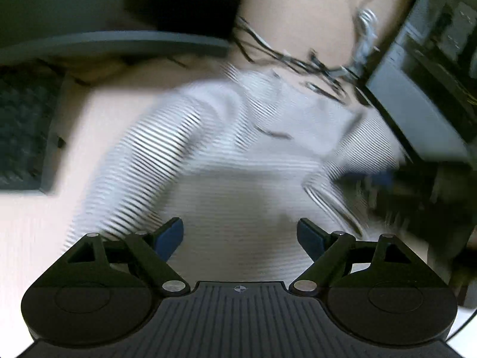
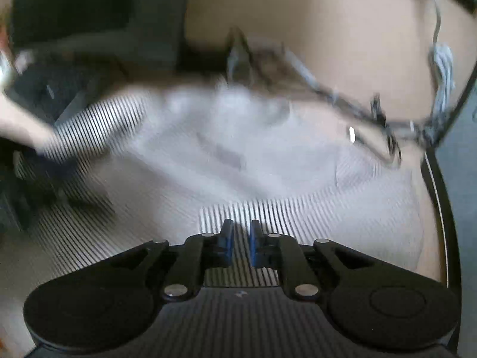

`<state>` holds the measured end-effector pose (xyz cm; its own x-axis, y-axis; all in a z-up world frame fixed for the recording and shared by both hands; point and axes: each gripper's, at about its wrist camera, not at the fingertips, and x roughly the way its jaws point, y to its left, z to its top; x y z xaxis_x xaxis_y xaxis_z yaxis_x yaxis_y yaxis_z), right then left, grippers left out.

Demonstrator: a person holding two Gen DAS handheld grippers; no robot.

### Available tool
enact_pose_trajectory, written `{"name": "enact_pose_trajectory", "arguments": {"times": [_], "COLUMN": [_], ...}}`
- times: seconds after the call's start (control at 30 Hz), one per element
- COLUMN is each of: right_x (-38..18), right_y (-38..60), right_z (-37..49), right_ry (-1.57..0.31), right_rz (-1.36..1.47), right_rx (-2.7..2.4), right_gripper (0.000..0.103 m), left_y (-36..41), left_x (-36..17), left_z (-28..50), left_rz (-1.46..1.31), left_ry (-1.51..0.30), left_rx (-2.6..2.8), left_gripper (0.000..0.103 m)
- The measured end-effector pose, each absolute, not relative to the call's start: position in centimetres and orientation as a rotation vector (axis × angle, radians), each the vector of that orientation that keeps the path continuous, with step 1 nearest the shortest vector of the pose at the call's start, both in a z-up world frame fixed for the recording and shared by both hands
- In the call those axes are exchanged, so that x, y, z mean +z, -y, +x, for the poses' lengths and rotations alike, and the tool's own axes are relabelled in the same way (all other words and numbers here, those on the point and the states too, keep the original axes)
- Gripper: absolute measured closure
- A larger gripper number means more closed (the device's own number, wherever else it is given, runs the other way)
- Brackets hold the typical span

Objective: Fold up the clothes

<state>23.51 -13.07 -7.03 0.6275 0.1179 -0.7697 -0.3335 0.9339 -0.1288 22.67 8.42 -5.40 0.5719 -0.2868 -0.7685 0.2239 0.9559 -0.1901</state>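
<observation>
A grey-and-white striped shirt point(image 1: 238, 155) lies spread on the pale table point(image 1: 29, 238), blurred by motion. My left gripper point(image 1: 240, 238) hovers just above its near part, jaws wide open with nothing between the blue pads point(image 1: 170, 235). In the right wrist view the same shirt point(image 2: 238, 149) fills the middle. My right gripper point(image 2: 240, 244) has its jaws almost together, with a sharp-looking fold of striped cloth running between the pads point(image 2: 227, 238). The right gripper shows as a dark and blue blur point(image 1: 369, 179) at the shirt's right edge.
A dark keyboard point(image 1: 21, 137) lies at the left on the table. Tangled black cables point(image 1: 298, 62) and a white bundled cord point(image 1: 366, 29) lie beyond the shirt. A dark box or monitor point(image 1: 417, 110) stands at the right. A person's forearm point(image 2: 21, 122) crosses the left edge.
</observation>
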Motion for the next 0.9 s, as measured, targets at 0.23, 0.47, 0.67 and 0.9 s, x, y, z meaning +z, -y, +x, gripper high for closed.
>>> {"name": "enact_pose_trajectory", "arguments": {"times": [0.23, 0.47, 0.67, 0.9], "right_x": [-5.4, -4.6, -6.6, 3.0], "right_y": [17.2, 17.6, 13.9, 20.0], "right_z": [21.6, 17.4, 18.7, 22.9], "right_ry": [-0.802, -0.748, -0.755, -0.638], "right_rz": [-0.278, -0.365, -0.41, -0.038], "right_rx": [0.236, 0.358, 0.354, 0.221], "right_gripper": [0.074, 0.031, 0.084, 0.099], "left_y": [-13.8, -13.5, -11.1, -8.8], "left_x": [-4.5, -2.7, -2.1, -3.2], "left_z": [24.7, 24.4, 23.2, 20.7], "left_rz": [-0.028, -0.09, -0.107, -0.115], "left_ry": [-0.864, -0.825, -0.852, -0.894], "left_rx": [-0.071, -0.089, -0.232, -0.386], "left_gripper": [0.022, 0.013, 0.008, 0.007]}}
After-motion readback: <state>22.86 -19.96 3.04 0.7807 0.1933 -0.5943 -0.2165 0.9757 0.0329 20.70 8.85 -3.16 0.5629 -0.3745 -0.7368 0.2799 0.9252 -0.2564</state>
